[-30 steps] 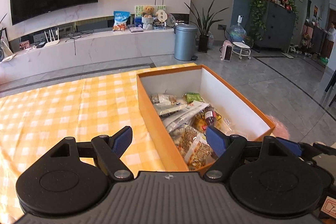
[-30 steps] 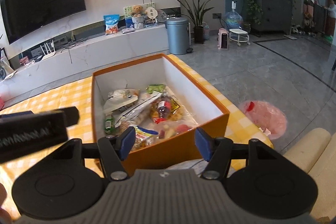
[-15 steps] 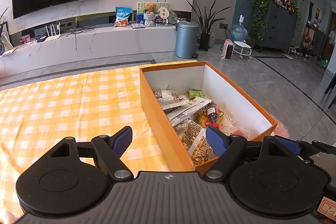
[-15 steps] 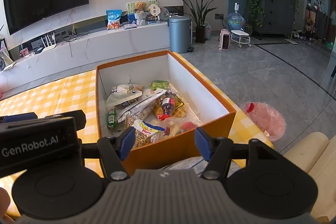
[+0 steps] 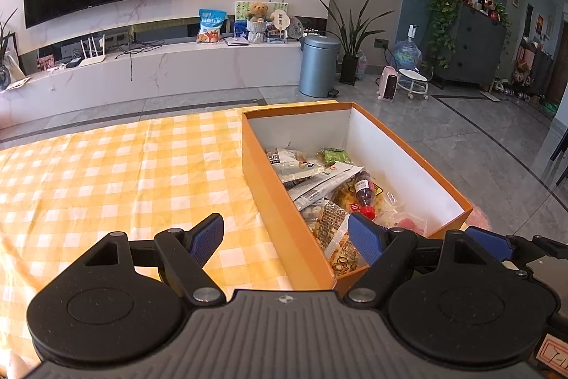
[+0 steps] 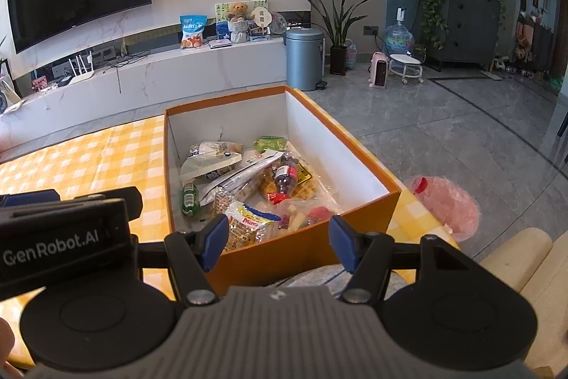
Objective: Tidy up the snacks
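Orange box (image 6: 305, 247) sits at the right end of the checked yellow tablecloth (image 5: 124, 173); snacks (image 6: 245, 180) lie heaped inside it: packets, a small red-capped bottle (image 6: 284, 178), a green bottle (image 6: 189, 198). No snack shows on the cloth. Left gripper (image 5: 285, 237) hangs over the box's near left corner, jaws apart, holding nothing. Right gripper (image 6: 277, 237) hangs at the near wall, jaws apart, empty too. Judgement: fits either snacks all gathered in, or a box waiting to be sorted; the pictures don't settle which.
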The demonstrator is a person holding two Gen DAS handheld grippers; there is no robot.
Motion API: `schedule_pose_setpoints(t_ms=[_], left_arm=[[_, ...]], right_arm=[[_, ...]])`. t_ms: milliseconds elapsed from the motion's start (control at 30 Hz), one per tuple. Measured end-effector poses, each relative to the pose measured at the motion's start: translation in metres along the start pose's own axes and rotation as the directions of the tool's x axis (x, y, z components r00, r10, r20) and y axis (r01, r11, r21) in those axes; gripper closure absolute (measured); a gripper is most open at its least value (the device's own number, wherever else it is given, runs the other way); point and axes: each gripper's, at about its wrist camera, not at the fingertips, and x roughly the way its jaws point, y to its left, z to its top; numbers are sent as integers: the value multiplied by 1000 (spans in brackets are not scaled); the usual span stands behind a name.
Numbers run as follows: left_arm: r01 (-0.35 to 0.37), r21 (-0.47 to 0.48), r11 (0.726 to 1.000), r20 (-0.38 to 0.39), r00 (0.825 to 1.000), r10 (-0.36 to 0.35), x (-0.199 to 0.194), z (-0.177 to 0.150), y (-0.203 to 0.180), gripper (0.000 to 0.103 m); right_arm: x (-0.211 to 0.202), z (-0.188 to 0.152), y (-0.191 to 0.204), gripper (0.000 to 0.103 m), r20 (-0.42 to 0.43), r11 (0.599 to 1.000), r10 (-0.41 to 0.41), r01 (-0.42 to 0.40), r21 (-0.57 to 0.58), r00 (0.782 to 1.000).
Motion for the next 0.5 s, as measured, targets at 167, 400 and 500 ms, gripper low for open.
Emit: schedule_pose_setpoints(t_ms=[167,400,500], left_arm=[[-21,16,1000,-5,1000,21,0,-1,-3,10],[-17,2,1000,-13,1000,17,-1,-3,-2,10],[-15,1,1000,-12,1000,15,-2,-3,-2,10]], right_arm=[[2,-2,1,41,-10,1000,-3,3,-1,1000],[1,-2,2,41,-9,1000,-10,10,-2,1000],[1,-2,2,41,-7,1000,-11,11,-1,1000]])
